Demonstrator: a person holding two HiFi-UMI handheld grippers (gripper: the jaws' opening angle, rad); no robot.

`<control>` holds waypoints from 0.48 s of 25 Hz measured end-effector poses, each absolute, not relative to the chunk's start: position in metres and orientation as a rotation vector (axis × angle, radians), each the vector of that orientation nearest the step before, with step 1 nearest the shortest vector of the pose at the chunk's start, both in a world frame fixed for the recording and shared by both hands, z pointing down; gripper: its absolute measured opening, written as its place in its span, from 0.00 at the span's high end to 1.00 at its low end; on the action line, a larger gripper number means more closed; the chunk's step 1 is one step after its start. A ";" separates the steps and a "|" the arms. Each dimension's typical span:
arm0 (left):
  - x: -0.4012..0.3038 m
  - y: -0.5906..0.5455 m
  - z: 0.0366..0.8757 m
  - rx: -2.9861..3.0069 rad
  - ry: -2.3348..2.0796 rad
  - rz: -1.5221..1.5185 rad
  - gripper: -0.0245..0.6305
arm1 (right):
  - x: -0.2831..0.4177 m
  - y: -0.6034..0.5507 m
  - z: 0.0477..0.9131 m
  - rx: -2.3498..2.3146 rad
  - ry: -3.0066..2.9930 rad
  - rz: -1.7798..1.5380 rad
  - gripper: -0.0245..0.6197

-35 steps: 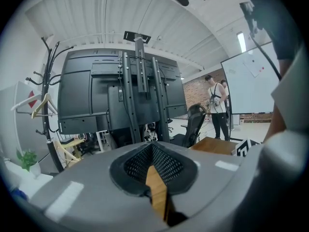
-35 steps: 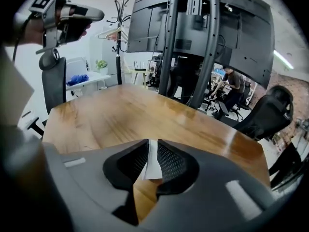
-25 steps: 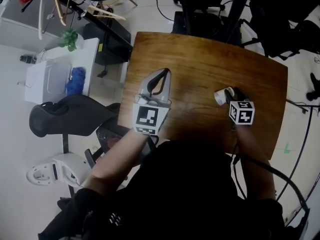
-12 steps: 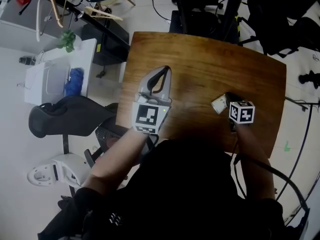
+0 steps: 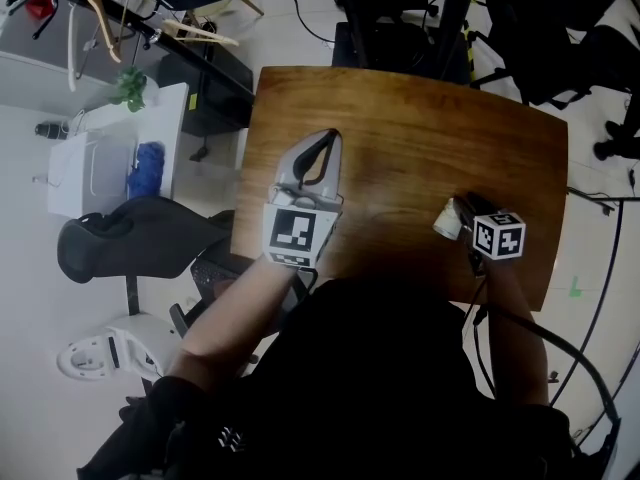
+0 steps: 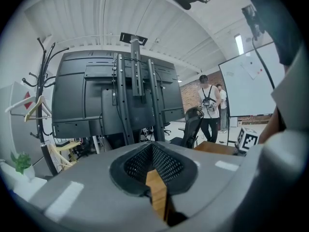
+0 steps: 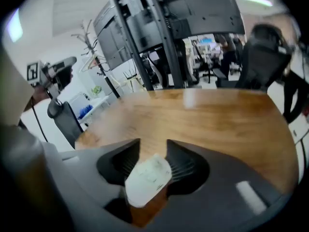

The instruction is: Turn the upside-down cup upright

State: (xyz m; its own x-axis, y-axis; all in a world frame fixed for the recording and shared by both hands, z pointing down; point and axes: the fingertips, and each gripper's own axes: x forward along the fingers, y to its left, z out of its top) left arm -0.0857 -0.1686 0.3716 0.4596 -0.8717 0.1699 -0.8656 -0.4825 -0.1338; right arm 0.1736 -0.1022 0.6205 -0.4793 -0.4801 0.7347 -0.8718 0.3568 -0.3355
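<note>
**Small white paper cup tilted in the right tool**

The right tool grasps the cup near the 4 o'clock edge of the brown wooden table, close to the person. Its jaws have just been opening, yet the cup lies between them with both pads seemingly against its wall. The hold therefore looks light rather than crushing. The cup leans at an angle, neither mouth-down nor upright, which suggests the turn is partway done. The left tool rests clenched on nothing at the table's 9 o'clock side, probably kept clear so the right has room to swing the cup.
</note>
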 end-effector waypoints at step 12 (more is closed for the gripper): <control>-0.072 -0.172 0.370 -2.687 1.528 -0.296 0.96 | 0.171 -0.056 0.656 1.224 -1.928 1.402 0.61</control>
